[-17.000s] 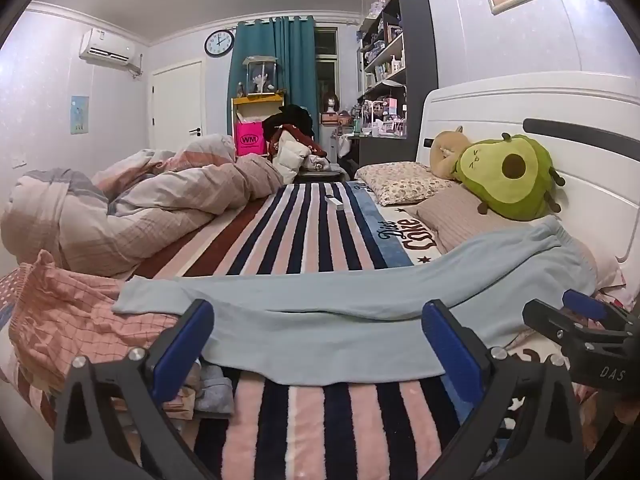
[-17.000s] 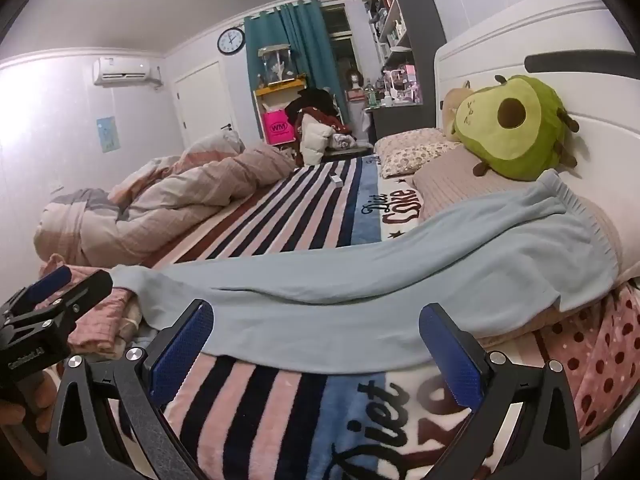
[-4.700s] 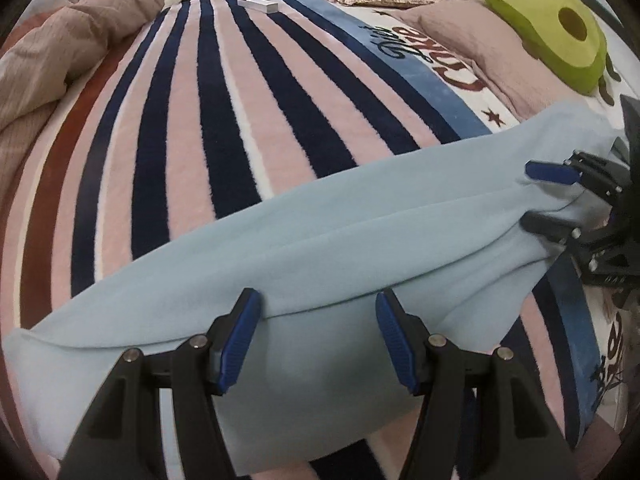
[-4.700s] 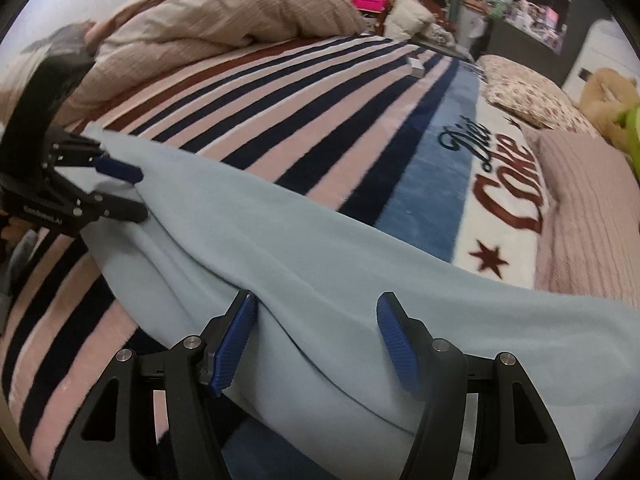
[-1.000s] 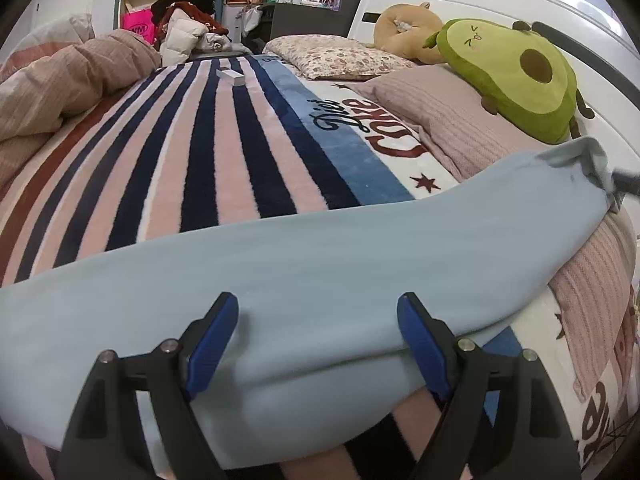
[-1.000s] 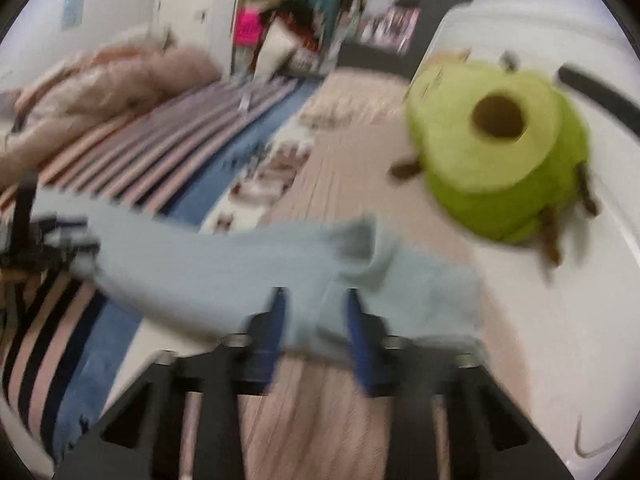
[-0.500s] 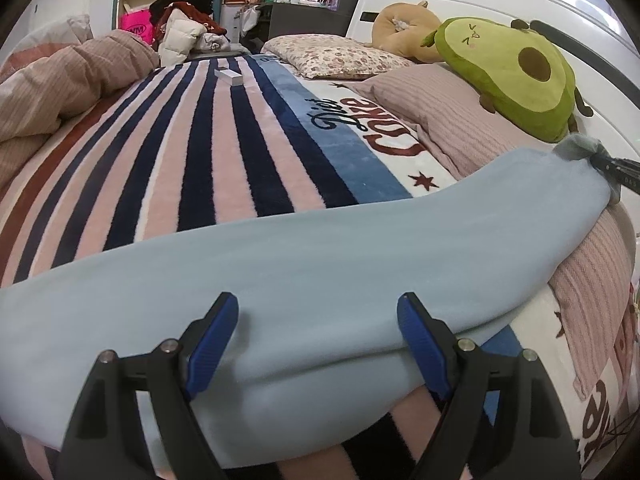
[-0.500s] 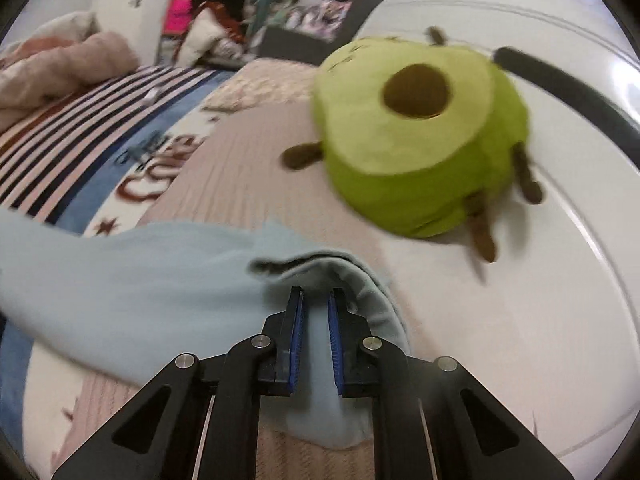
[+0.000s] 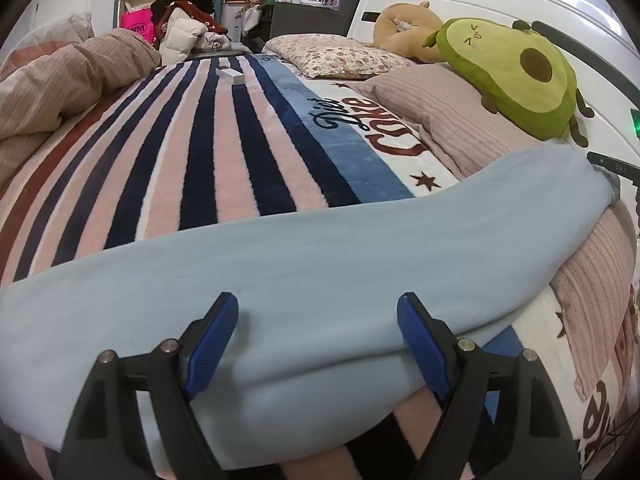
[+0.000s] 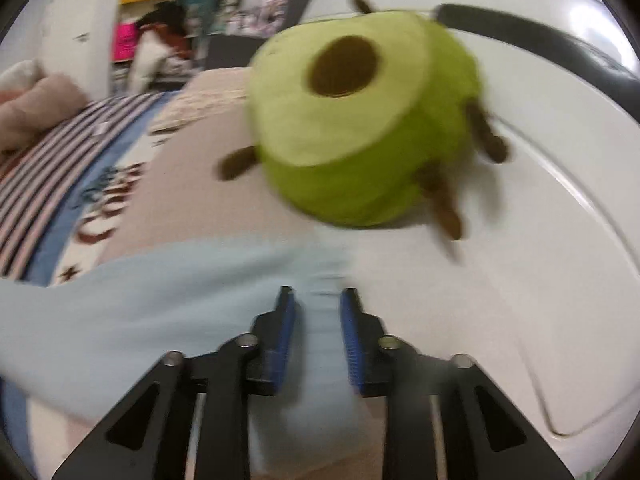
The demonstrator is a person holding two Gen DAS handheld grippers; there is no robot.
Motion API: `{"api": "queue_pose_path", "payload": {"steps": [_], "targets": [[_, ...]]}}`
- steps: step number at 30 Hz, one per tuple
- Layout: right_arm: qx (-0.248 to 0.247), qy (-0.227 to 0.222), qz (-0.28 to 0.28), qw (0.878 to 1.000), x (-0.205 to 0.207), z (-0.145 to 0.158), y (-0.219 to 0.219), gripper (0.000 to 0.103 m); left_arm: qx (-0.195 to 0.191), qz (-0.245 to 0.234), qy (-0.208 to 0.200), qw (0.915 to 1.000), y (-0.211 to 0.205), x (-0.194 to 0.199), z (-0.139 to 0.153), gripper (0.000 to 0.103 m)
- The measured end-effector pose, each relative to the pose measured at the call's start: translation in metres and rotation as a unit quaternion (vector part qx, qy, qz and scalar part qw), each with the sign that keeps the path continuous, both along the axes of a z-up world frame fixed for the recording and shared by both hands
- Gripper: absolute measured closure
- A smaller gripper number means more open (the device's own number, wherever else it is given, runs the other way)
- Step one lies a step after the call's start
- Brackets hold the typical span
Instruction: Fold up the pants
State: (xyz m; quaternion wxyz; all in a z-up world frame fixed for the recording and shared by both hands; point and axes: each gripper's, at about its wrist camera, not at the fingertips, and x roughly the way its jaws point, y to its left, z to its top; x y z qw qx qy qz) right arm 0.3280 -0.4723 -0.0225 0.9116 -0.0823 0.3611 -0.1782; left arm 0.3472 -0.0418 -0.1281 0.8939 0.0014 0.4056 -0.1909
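- Where the light blue pants [image 9: 320, 264] stretch across the striped blanket [image 9: 208, 152], they run from the near left edge of the bed up onto the ribbed pink pillow [image 9: 436, 108] by the headboard [image 9: 480, 4].
- Folded lengthwise into one long band, the pants have a soft crease along their near edge.
- At the near edge, the left gripper [image 9: 318, 320] hangs with its blue pads [image 9: 212, 340] spread wide, the cloth lying between them but not pinched; the jaws are released.
- At the far end, the right gripper [image 10: 316, 334] has its fingers close on either side of the waistband end; the wrist view is blurred, yet a strip of blue cloth fills the narrow gap between the pads, so it appears to be grasping the pants [image 10: 160, 300].
- From the left wrist view, only the dark tip of the right gripper [image 9: 612, 168] shows at the pants' far end.
- Just beyond that end, an avocado plush [image 10: 360, 120] leans against the white headboard [image 10: 540, 260].
- Farther up the bed lie a floral pillow [image 9: 340, 56] and a tan plush [image 9: 404, 28].
- A crumpled pink duvet [image 9: 68, 76] is bunched along the left side, and a small white box [image 9: 230, 75] sits on the stripes.
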Motion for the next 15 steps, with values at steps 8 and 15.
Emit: {"api": "queue_pose_path", "payload": {"steps": [8,15], "targets": [[0.106,-0.026,0.012,0.994,-0.058,0.012,-0.003,0.038,0.000,0.002,-0.006,1.0000,-0.001,-0.002,0.004,0.024],[0.246,-0.013,-0.003,0.969,-0.077,-0.010,-0.015,0.031,-0.007,0.009,-0.017,0.9998,0.002,-0.004,0.011,0.024]]}}
